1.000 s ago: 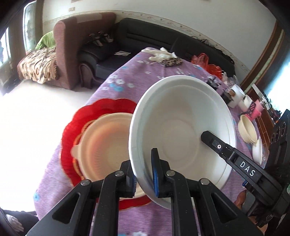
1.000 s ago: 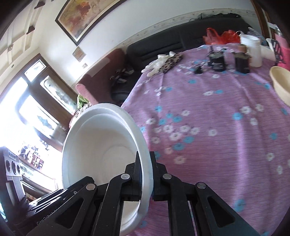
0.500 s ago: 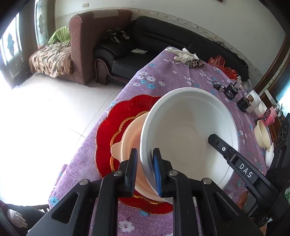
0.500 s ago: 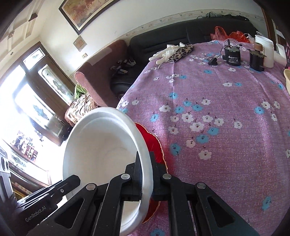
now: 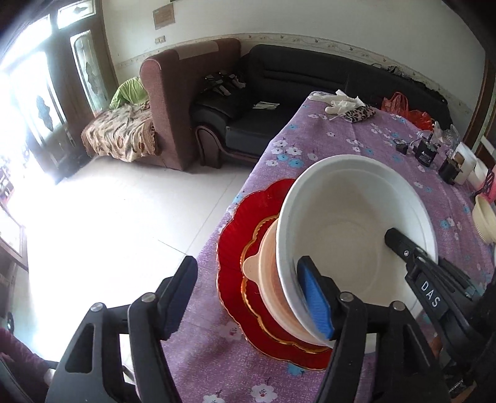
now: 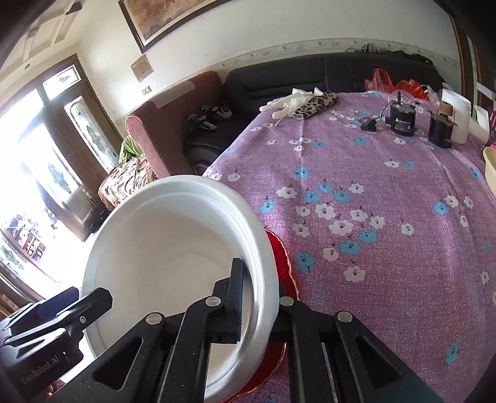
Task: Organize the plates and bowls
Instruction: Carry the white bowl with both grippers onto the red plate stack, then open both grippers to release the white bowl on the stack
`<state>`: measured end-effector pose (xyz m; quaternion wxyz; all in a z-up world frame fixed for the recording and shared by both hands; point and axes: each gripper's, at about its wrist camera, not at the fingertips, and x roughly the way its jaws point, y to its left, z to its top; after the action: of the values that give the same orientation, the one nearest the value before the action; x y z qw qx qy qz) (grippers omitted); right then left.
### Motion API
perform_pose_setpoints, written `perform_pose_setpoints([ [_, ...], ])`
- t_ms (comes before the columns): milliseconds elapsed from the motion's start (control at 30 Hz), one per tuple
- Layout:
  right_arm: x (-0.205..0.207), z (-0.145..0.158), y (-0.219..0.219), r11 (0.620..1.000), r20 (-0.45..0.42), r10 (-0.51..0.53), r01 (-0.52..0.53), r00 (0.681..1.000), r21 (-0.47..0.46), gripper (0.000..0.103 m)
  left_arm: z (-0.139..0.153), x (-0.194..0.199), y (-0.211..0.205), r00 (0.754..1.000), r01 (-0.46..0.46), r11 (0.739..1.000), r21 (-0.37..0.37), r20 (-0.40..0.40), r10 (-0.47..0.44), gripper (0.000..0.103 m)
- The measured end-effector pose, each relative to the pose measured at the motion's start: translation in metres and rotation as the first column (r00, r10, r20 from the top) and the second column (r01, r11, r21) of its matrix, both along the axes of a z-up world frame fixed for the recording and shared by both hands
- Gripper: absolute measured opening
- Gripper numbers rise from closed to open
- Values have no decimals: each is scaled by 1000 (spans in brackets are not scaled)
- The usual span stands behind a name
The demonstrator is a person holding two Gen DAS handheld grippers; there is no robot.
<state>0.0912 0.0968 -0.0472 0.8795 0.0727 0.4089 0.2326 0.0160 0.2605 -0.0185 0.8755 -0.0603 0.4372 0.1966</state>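
White bowl [image 5: 356,223]: tilted, nested in the peach bowl [image 5: 269,279] on the red scalloped plate [image 5: 235,235], at the near edge of the purple floral tablecloth [image 6: 372,217]. Right gripper [image 6: 257,297]: clamped on the white bowl's rim. Left gripper [image 5: 248,279]: jaws just opened, one blue pad inside the rim, nothing pinched.

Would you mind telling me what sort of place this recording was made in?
Most likely a home living room: a black sofa and a brown armchair stand by the wall, a framed picture hangs above, and a table with a flowered purple cloth fills the foreground.
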Motion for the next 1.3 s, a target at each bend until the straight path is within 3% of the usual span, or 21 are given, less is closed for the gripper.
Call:
perform_pose_setpoints([
  [267, 1, -4, 0, 1000, 1, -19, 19, 1000, 12, 8, -5, -2, -1, 998, 17, 997, 72, -57, -13, 80],
  [367, 3, -5, -5, 998, 9, -56, 55, 998, 11, 8, -1, -7, 8, 998, -41, 992, 121, -53, 47, 80],
  [500, 10, -11, -4, 999, -29, -30, 30, 999, 11, 8, 7, -13, 26, 997, -74, 995, 60, -24, 75, 80],
  [667, 7, -10, -1, 1000, -16, -29, 29, 999, 0, 9, 9, -15, 25, 997, -70, 996, 52, -13, 70, 80],
  [733, 6, -9, 1, 999, -3, -33, 33, 999, -11, 14, 8, -14, 20, 998, -62, 996, 60, -13, 62, 80],
  [800, 3, -6, 2, 999, 28, -39, 40, 999, -33, 34, 8, -15, 17, 999, -50, 997, 56, -12, 51, 80],
  [900, -4, 5, 0, 997, 111, -53, 60, 992, -57, 48, 10, -16, 12, 999, -46, 997, 65, -7, 47, 80],
  [1067, -19, 31, -12, 992, 249, -87, 107, 965, -68, 51, 15, -20, 11, 999, -51, 997, 51, 9, 51, 80],
  [1300, -22, 42, -56, 989, 243, -140, 149, 960, -20, 54, 34, -24, -19, 997, 3, 1000, 11, 76, -4, 80],
])
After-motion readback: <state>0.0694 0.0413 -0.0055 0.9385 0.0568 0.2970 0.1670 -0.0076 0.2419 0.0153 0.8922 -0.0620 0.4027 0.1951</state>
